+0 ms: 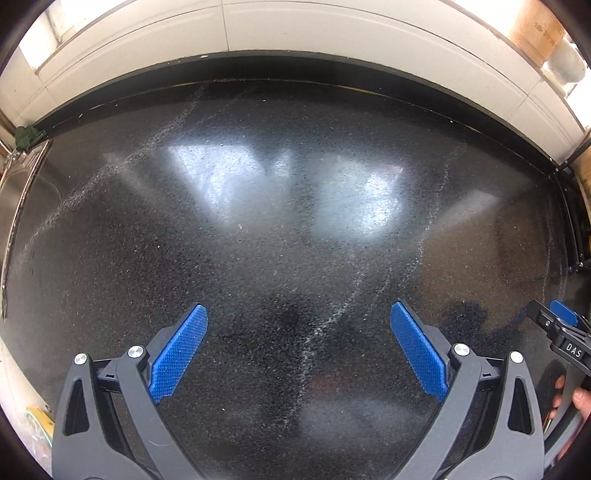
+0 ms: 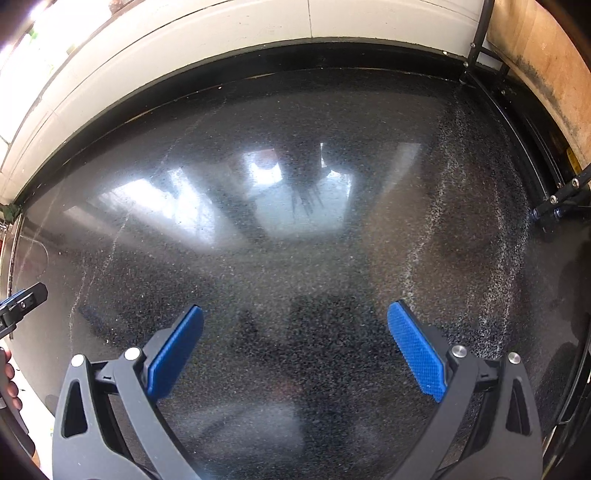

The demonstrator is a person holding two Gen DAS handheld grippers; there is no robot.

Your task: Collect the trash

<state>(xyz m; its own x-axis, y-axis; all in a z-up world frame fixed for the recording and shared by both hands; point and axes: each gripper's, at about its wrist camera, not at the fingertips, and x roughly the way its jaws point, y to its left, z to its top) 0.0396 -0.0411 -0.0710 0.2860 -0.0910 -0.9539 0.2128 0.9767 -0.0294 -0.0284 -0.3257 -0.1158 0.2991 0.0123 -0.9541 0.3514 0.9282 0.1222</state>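
My left gripper (image 1: 298,314) is open and empty, its blue pads spread wide above a black speckled countertop (image 1: 277,229). My right gripper (image 2: 295,314) is also open and empty above the same countertop (image 2: 295,258). The right gripper's tip shows at the right edge of the left wrist view (image 1: 554,321). The left gripper's tip shows at the left edge of the right wrist view (image 2: 22,301). No trash shows in either view.
A white tiled wall (image 1: 295,33) runs along the back of the counter. A steel sink (image 1: 18,192) lies at the left edge. A black metal rack (image 2: 554,199) and a brown cardboard box (image 2: 546,66) stand at the right.
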